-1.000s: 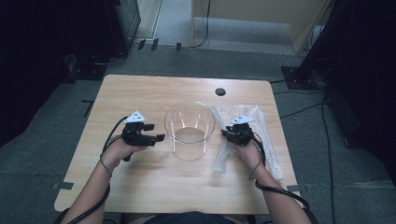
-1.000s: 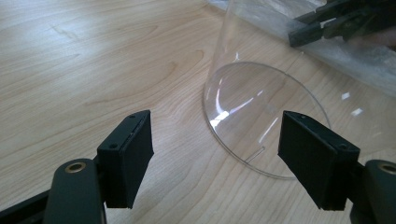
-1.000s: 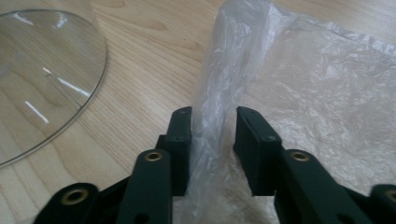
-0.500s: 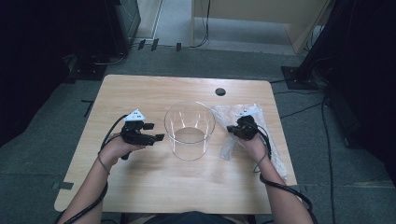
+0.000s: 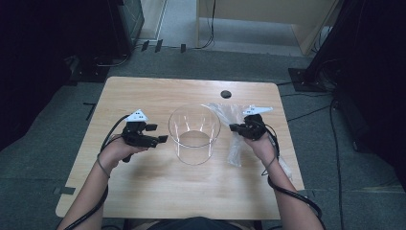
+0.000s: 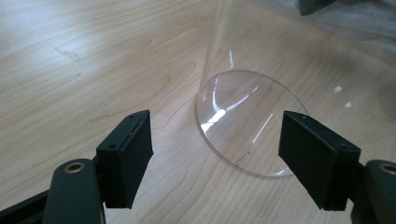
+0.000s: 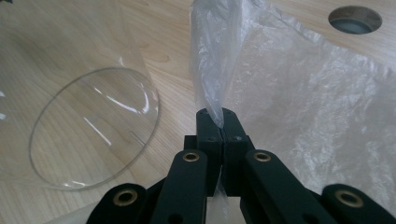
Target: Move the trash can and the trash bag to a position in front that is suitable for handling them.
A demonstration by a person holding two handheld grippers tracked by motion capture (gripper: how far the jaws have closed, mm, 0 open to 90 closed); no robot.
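A tall clear round container (image 5: 194, 134) stands upright at the middle of the wooden table (image 5: 143, 191). To its right lies a crumpled clear plastic bag (image 5: 234, 149). My right gripper (image 5: 233, 127) is shut on a fold of that bag and holds it up off the wood. In the right gripper view the bag (image 7: 299, 107) rises from the closed right gripper (image 7: 221, 126), with the container (image 7: 93, 126) to the left. Left of the container my left gripper (image 5: 157, 133) stands open. In the left gripper view the left gripper (image 6: 217, 140) frames the container's base (image 6: 247, 121) without touching it.
A round cable hole (image 5: 225, 94) sits in the table behind the bag, also seen as the hole (image 7: 355, 19) in the right gripper view. Cables trail from both grippers toward the front edge. Dark equipment and grey floor surround the table.
My right gripper has risen a little with the bag pinched in it, pulling a fold of plastic up. The left gripper and the container have stayed put.
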